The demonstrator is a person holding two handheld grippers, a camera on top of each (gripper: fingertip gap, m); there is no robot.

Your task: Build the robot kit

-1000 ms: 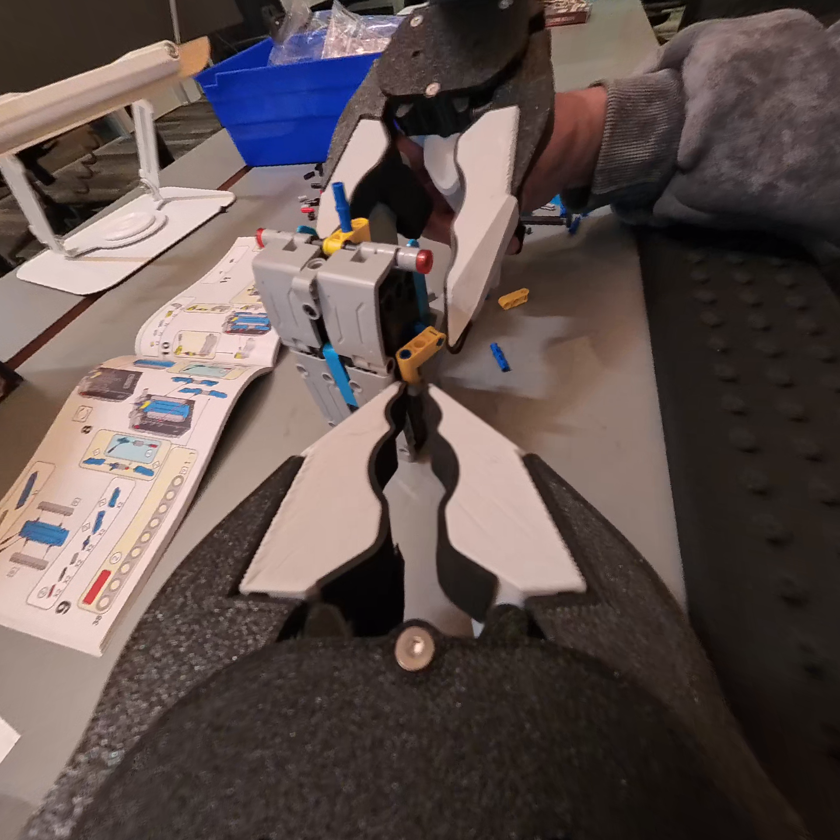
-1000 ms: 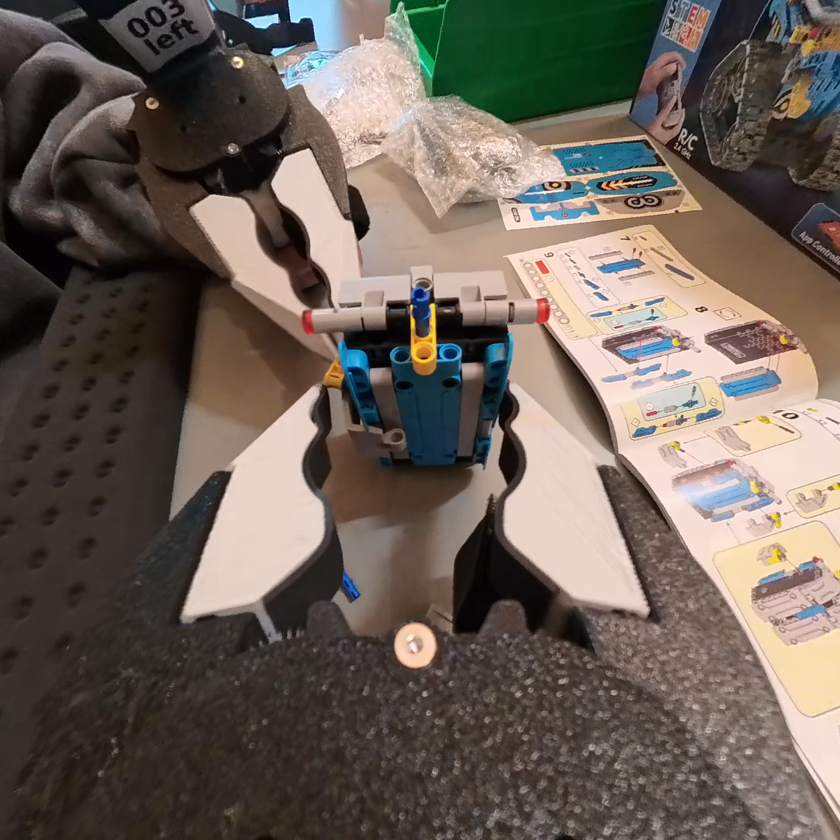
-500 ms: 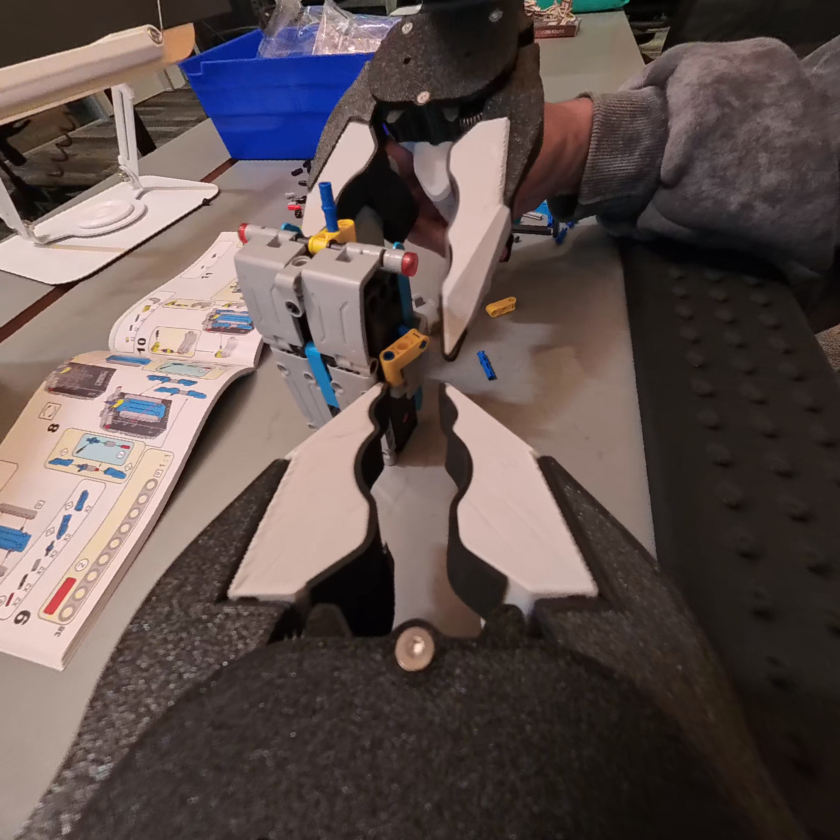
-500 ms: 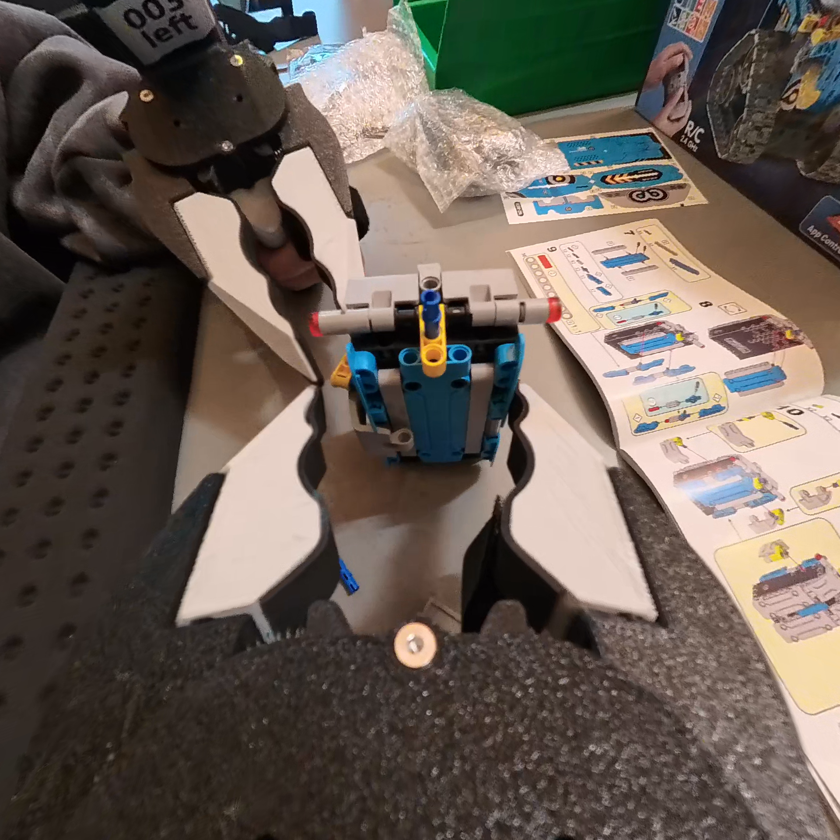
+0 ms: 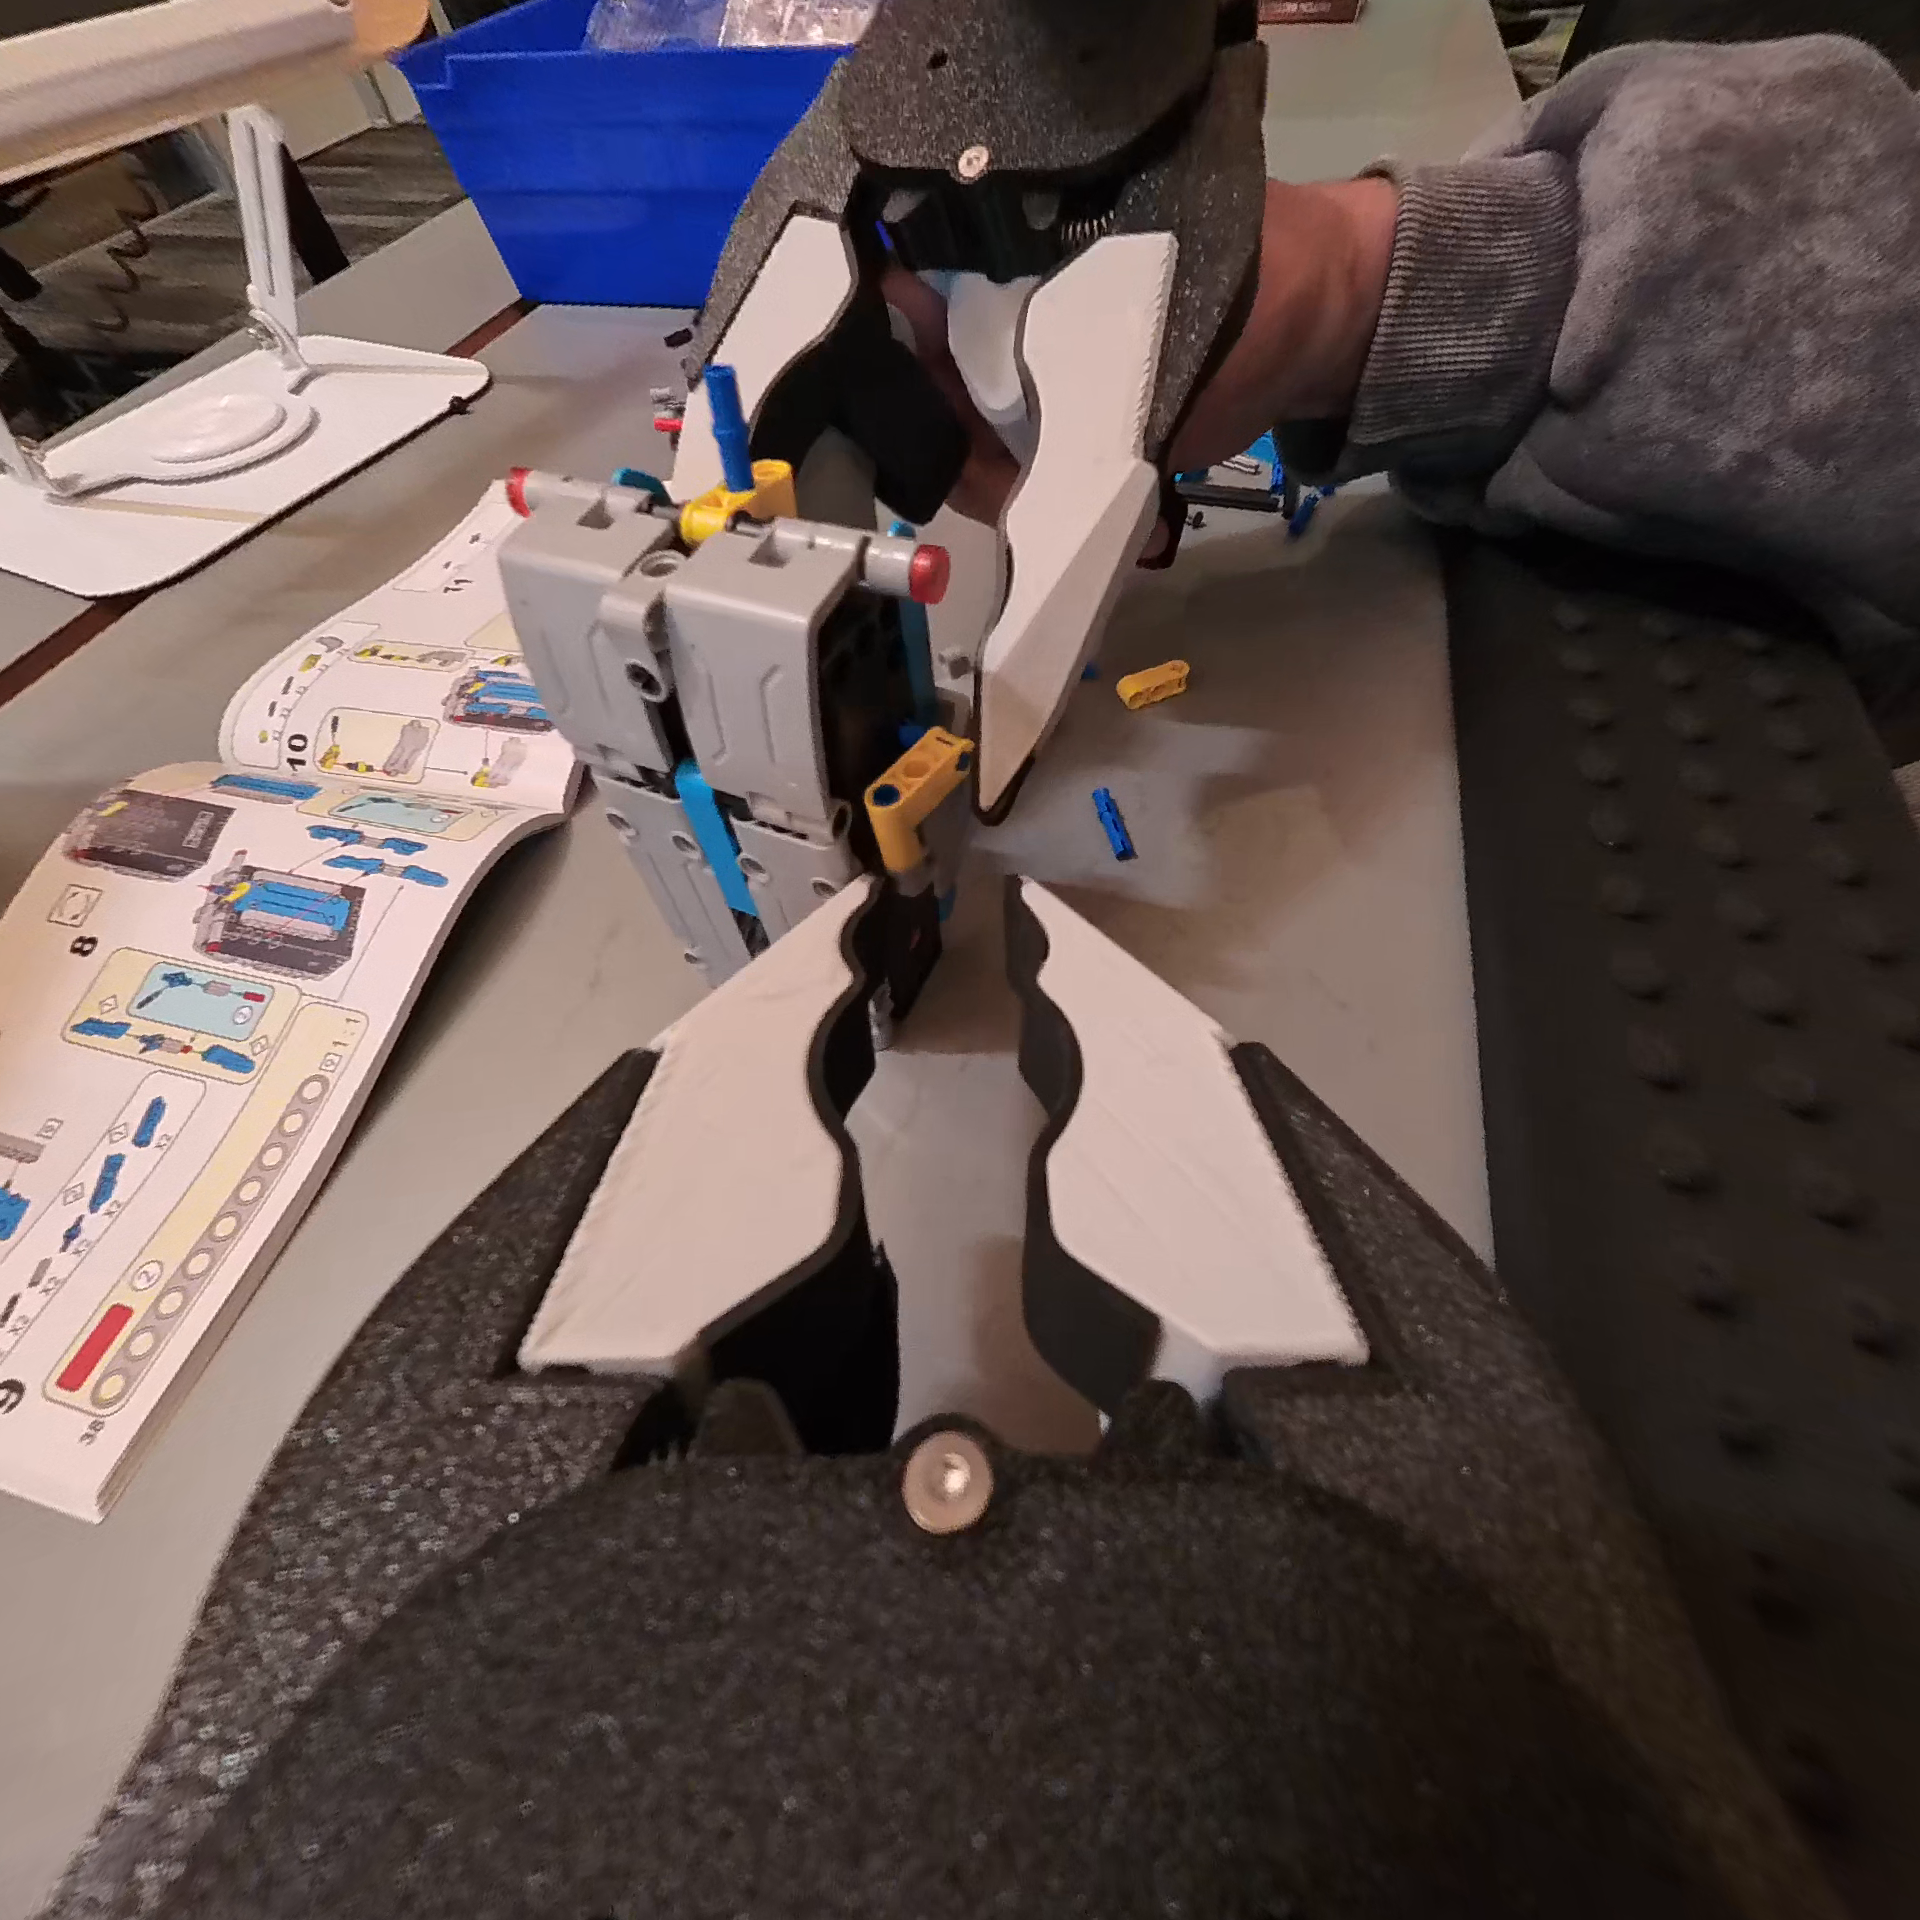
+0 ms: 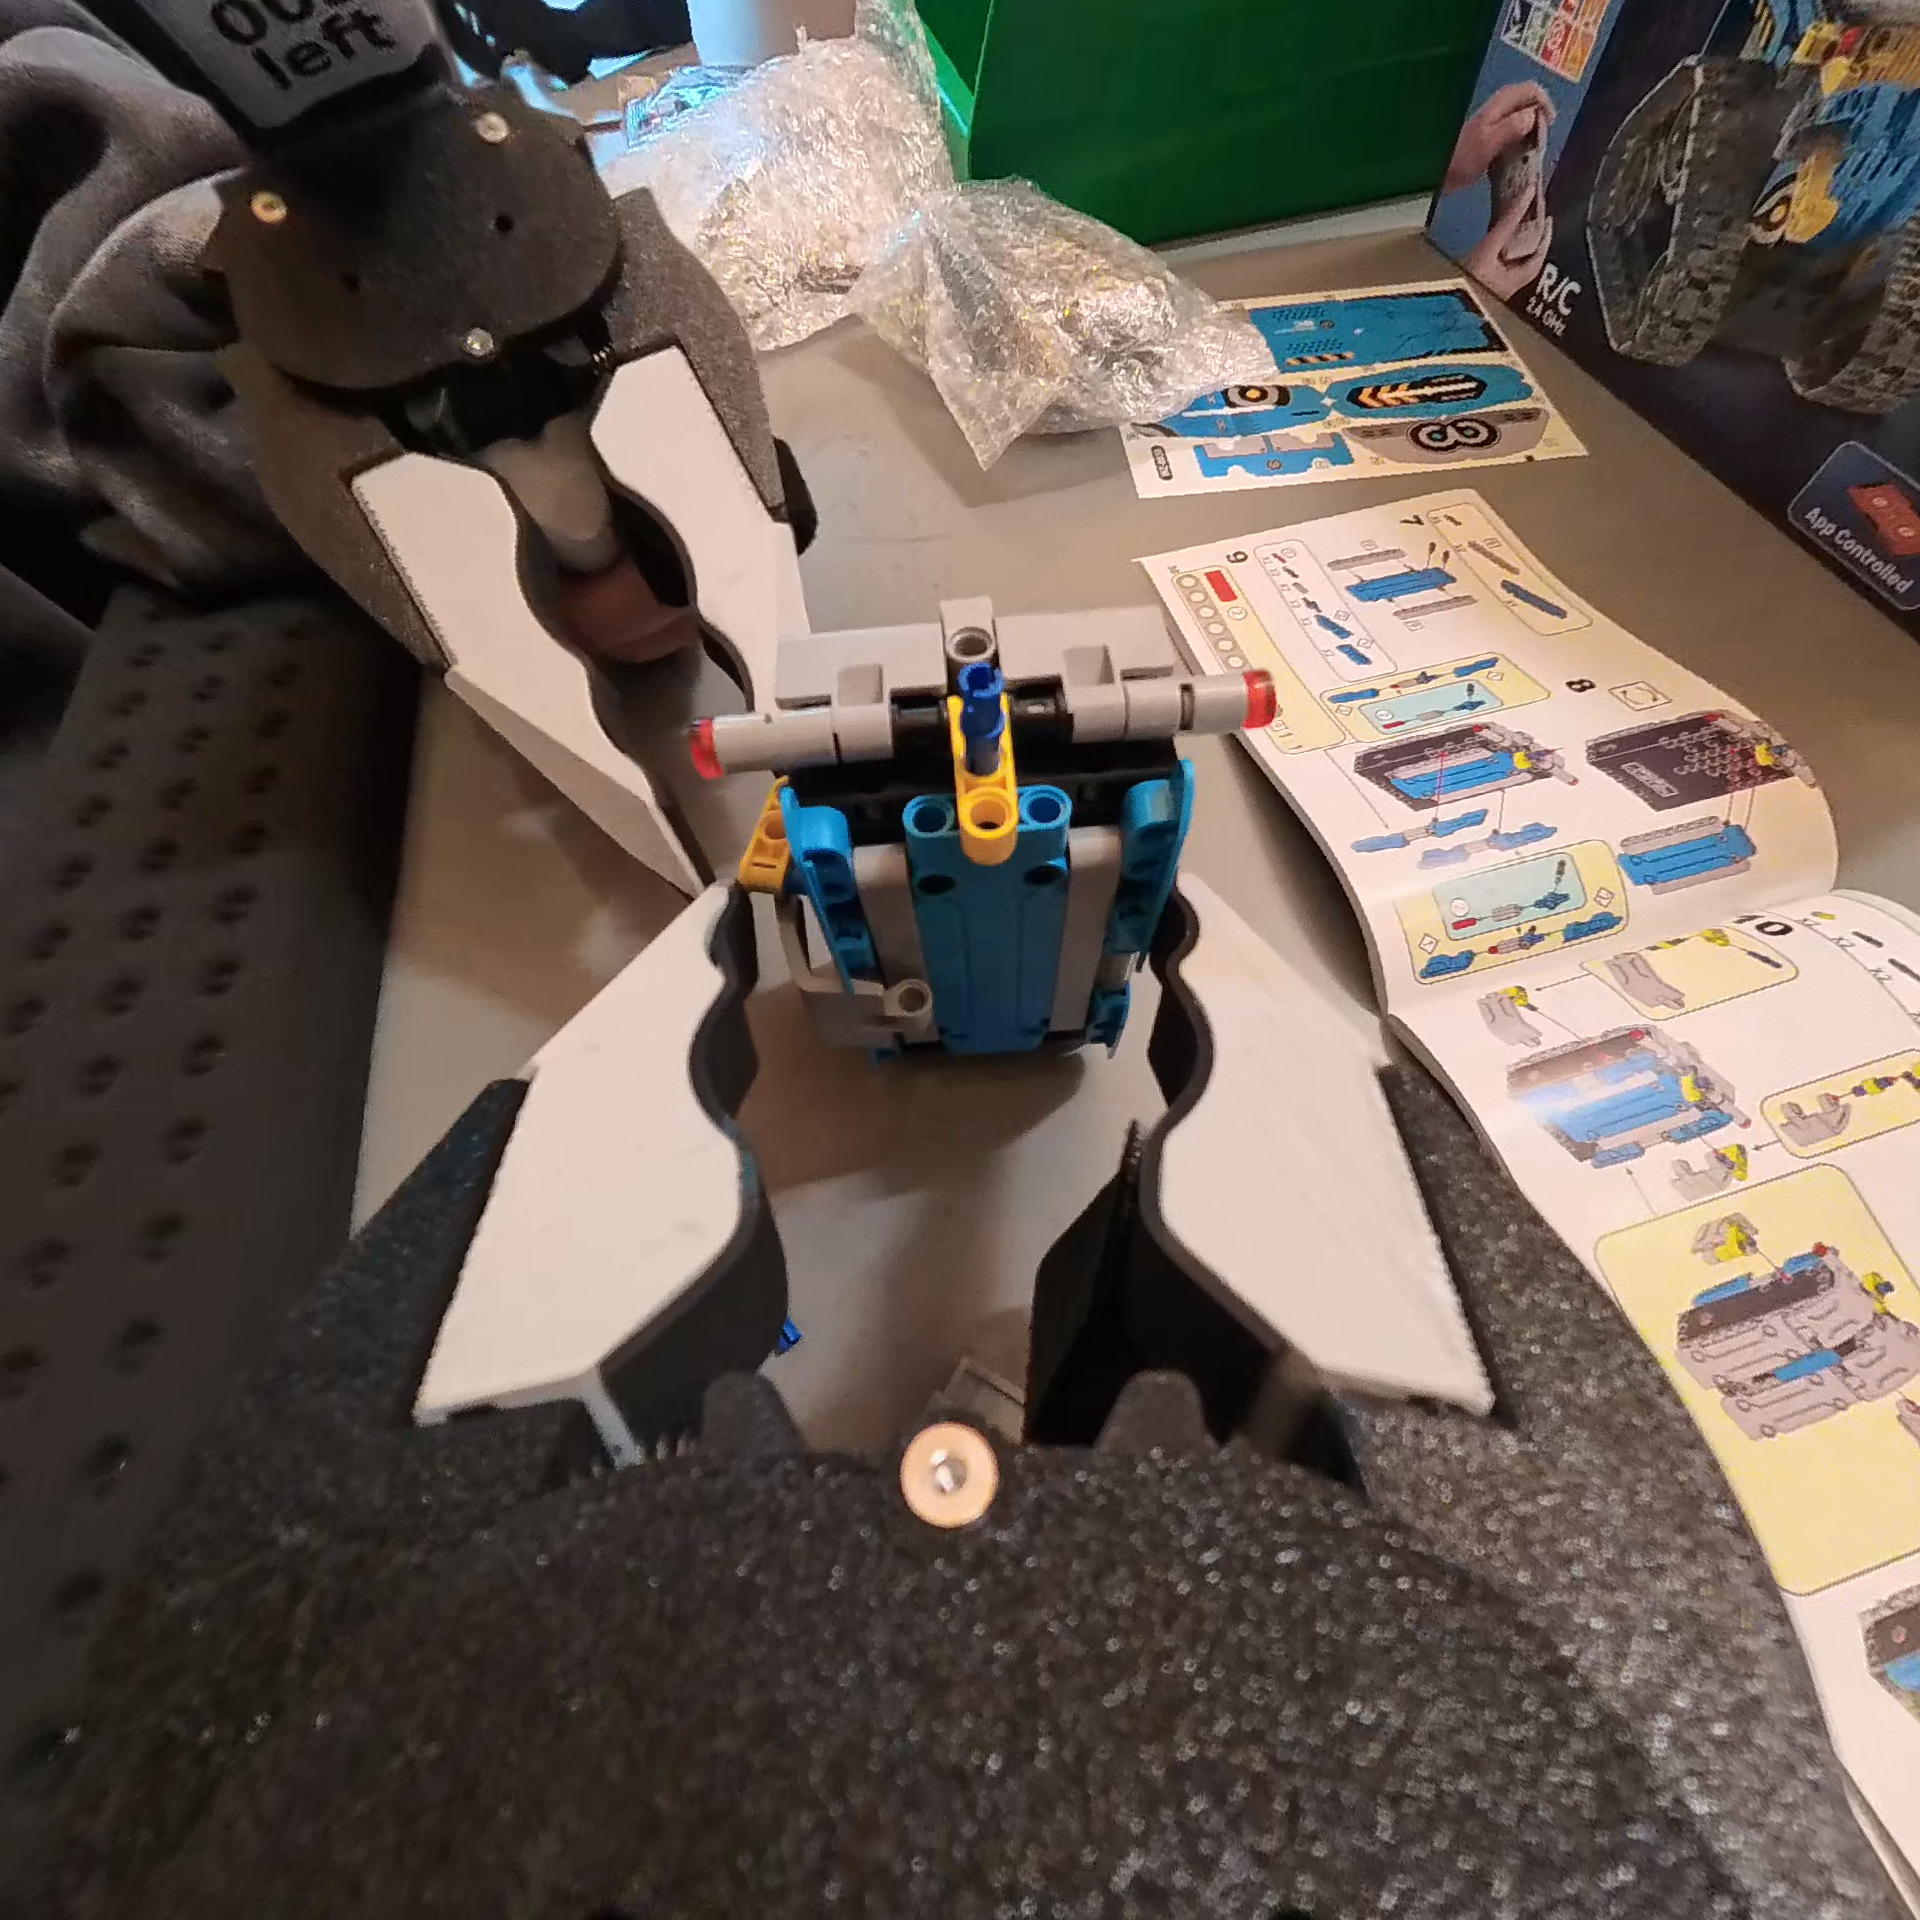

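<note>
Left wrist view: the left gripper (image 5: 940,894) reaches forward over the grey table (image 5: 1288,935), its two white fingers parted by a narrow gap with nothing between the tips. The left fingertip (image 5: 857,904) sits against the lower right corner of a toy-brick model (image 5: 717,707), a grey, blue and black block standing on end on the table, just below a yellow connector piece (image 5: 914,790) on the model's side. Beyond the model the right gripper (image 5: 862,665) comes in from the far side, held by a hand (image 5: 1247,343) in a grey sleeve (image 5: 1621,270); one of its white fingers (image 5: 1060,561) runs down the model's right flank. A loose blue pin (image 5: 1110,823) and a loose yellow piece (image 5: 1151,684) lie on the table to the right. An open instruction booklet (image 5: 239,987) lies to the left, with a blue bin (image 5: 623,156) and a white stand (image 5: 239,416) farther back.

Right wrist view: the right gripper (image 6: 951,925) has its fingers set wide, one fingertip on either side of the model's (image 6: 987,862) lower half, clamping its flanks. The model stands upright between them, a grey axle with red ends (image 6: 977,717) across its top. The left gripper (image 6: 717,842) comes in from the upper left, its tip at the model's yellow side piece. The booklet (image 6: 1621,935) lies to the right, with a sticker sheet (image 6: 1351,405), crumpled plastic bags (image 6: 935,260), a green bin (image 6: 1195,94) and a toy box (image 6: 1714,208) behind.
</note>
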